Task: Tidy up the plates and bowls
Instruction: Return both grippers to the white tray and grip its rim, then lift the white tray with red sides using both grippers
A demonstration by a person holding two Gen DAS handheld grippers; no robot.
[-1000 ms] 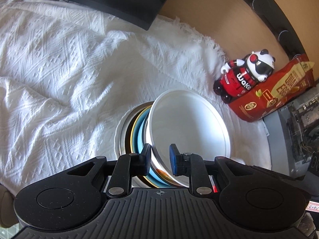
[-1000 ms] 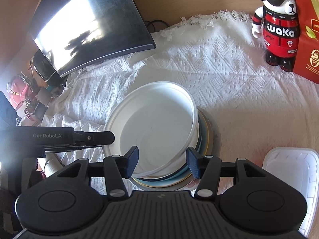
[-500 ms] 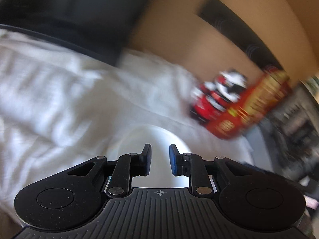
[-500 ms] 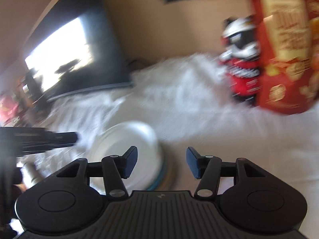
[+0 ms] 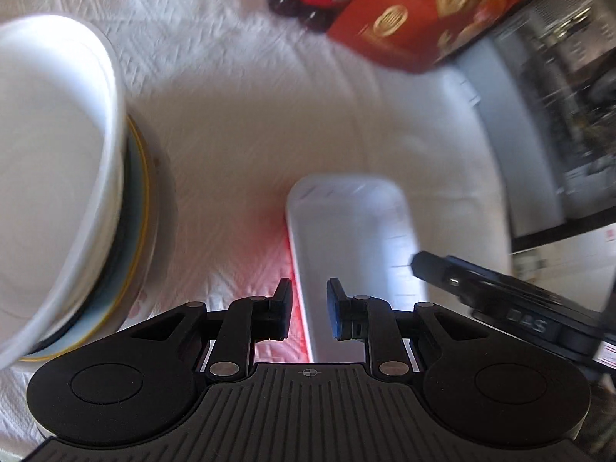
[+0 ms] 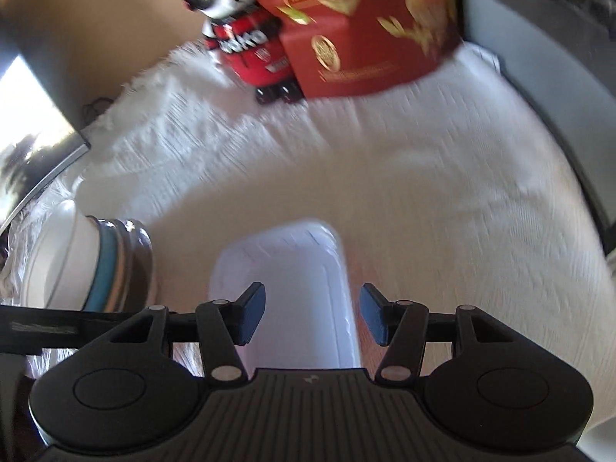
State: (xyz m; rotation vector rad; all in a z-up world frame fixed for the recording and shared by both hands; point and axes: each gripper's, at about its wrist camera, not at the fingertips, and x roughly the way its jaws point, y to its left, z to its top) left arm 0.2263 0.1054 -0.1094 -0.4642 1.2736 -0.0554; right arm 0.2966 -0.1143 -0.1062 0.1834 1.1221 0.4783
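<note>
A stack of plates with a white bowl on top sits on the white cloth at the left; it also shows in the right wrist view. A white rectangular dish lies on the cloth to the right of the stack, also in the right wrist view. My left gripper is narrowly open and empty, just over the dish's left edge. My right gripper is open and empty, its fingers straddling the dish from the near side. It shows at the right of the left wrist view.
A red snack box and a panda figure stand at the back of the white cloth. A dark monitor stands at the left. A grey appliance stands at the right edge.
Both grippers have swung right, away from the white bowl and plate stack, and now point at the white rectangular dish. The left gripper no longer straddles the bowl's rim.
</note>
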